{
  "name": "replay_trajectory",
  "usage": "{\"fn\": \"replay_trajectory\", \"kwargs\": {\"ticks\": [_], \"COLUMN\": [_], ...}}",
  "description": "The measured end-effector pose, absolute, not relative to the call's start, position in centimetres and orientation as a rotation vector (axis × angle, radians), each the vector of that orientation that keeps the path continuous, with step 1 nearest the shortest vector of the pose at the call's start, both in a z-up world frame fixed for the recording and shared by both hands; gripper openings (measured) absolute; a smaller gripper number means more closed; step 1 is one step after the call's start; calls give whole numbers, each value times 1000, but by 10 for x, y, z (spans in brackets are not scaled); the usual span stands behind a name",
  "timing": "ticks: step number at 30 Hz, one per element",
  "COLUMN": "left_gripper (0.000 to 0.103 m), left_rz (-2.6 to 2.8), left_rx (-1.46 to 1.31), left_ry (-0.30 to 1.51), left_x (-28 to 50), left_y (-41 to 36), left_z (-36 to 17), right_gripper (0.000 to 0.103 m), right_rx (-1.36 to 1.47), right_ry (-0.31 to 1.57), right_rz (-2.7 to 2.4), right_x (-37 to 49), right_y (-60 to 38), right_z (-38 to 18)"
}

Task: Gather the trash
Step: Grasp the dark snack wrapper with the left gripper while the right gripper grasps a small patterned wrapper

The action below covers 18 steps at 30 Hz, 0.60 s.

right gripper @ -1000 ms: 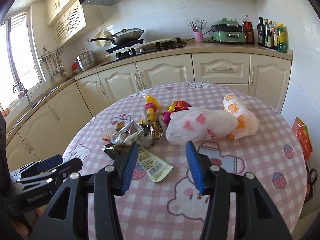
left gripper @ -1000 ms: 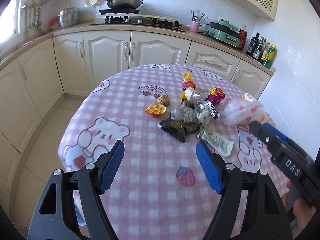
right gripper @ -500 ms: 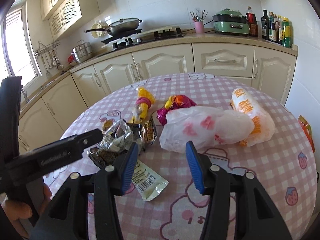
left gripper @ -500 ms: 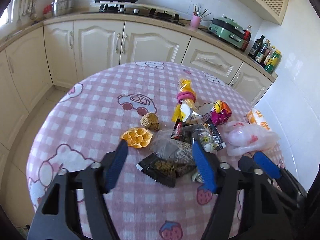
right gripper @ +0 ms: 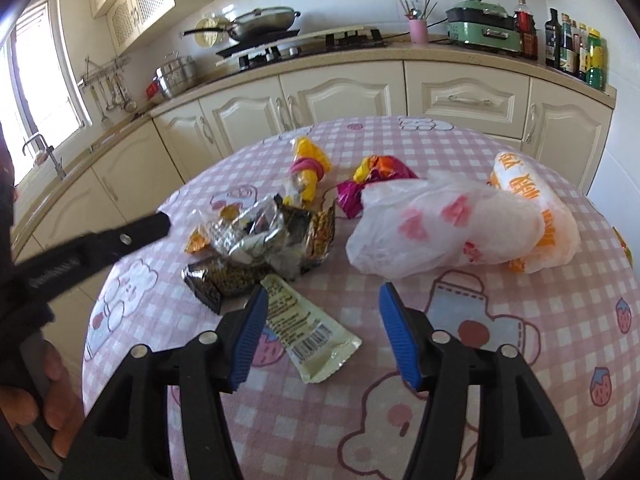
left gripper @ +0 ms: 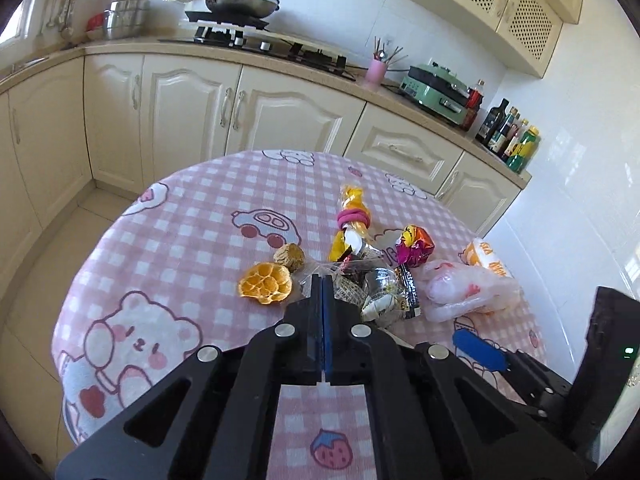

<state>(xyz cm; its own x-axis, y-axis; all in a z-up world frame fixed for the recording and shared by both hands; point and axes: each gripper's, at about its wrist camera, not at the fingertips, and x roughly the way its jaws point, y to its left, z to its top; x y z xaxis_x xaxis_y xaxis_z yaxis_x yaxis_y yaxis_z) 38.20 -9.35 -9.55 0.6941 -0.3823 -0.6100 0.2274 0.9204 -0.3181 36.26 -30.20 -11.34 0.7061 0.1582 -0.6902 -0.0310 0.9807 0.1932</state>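
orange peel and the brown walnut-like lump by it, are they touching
Touching. In the left wrist view the orange peel lies on the pink checked tablecloth with its upper right rim pressed against the brown wrinkled lump, no cloth showing between them.

wrappers [right gripper: 260,236] mid-table [right gripper: 460,420] — plastic bags [right gripper: 448,228] right | sachet [right gripper: 304,328] in front — orange peel [left gripper: 265,289] left

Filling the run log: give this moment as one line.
left gripper: shut at wrapper pile edge | right gripper: opening, nothing between pads, above sachet | plastic bag: untouched
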Motion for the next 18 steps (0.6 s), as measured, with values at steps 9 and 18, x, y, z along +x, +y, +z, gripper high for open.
{"fn": "replay_trajectory", "kwargs": {"ticks": [9,18], "left_gripper": [51,65], "left_rz": [-318,-359], "left_rx": [-176,-238], "left_ry": [826,900], "left_x": [377,403], "left_y": [-85,-101], "left_z": [-116,-140], "right_gripper": [57,57], "right_rx": [170,197], "right_ry": [813,850], "right_rz": [86,110], "right_x": [360,366], "right_y": [-302,-307], "right_z": [-119,-127]}}
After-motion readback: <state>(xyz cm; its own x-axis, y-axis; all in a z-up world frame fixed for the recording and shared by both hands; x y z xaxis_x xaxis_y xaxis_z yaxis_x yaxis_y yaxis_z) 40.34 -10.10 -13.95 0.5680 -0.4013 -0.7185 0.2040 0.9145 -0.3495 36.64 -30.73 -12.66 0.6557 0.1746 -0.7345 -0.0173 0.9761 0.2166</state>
